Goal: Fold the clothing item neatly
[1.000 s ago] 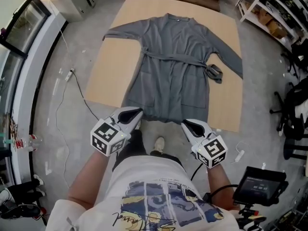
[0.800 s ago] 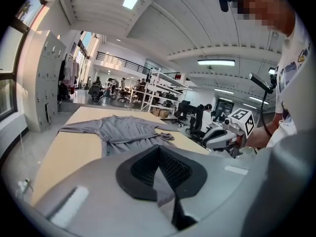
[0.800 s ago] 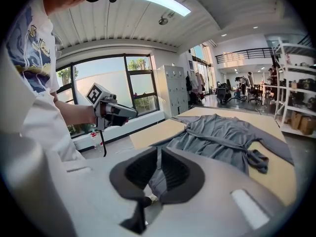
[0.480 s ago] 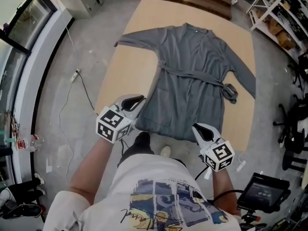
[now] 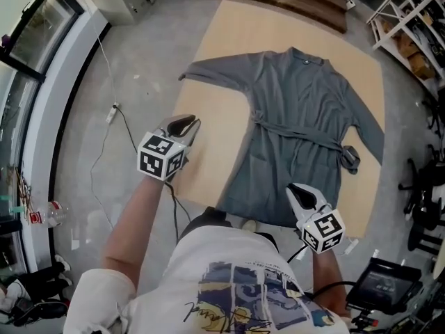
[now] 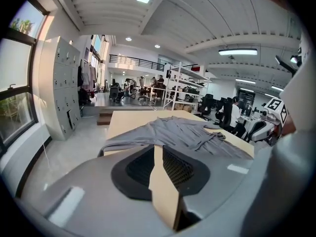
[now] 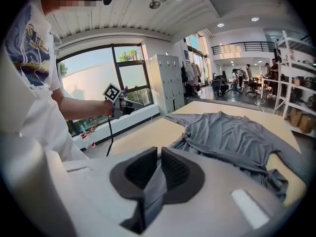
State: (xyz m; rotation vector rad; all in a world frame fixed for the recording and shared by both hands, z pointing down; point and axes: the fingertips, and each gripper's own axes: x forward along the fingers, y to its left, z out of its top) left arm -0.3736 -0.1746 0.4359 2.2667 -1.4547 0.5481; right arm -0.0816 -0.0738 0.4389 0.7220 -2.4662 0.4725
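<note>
I am watching the grey robe [image 5: 299,113] lying spread flat on a tan board [image 5: 215,68] on the concrete floor [image 5: 90,68], filling the upper right of the head view, with its collar toward the top of the frame and one sleeve reaching out to each side. A belt [image 5: 295,132] is crossing its waist and ending in a bunched knot at the garment's right edge. I am holding the left gripper [image 5: 186,124] left of centre in the head view, over the board's left part and clear of the cloth. In its own view its fingers [image 6: 140,167] are opening, parted only a little, and nothing but bare board is showing through the narrow gap between them, with the robe [image 6: 182,132] lying well beyond. I am keeping the right gripper [image 5: 295,190] low at the right of the head view, at the robe's bottom hem. In the right gripper view its fingers [image 7: 140,169] are pressing together on a fold of the grey fabric, which is running down between the pads, while the rest of the robe [image 7: 232,137] is stretching away across the board. A thin cable [image 5: 115,113] is trailing over the floor at the left.
</note>
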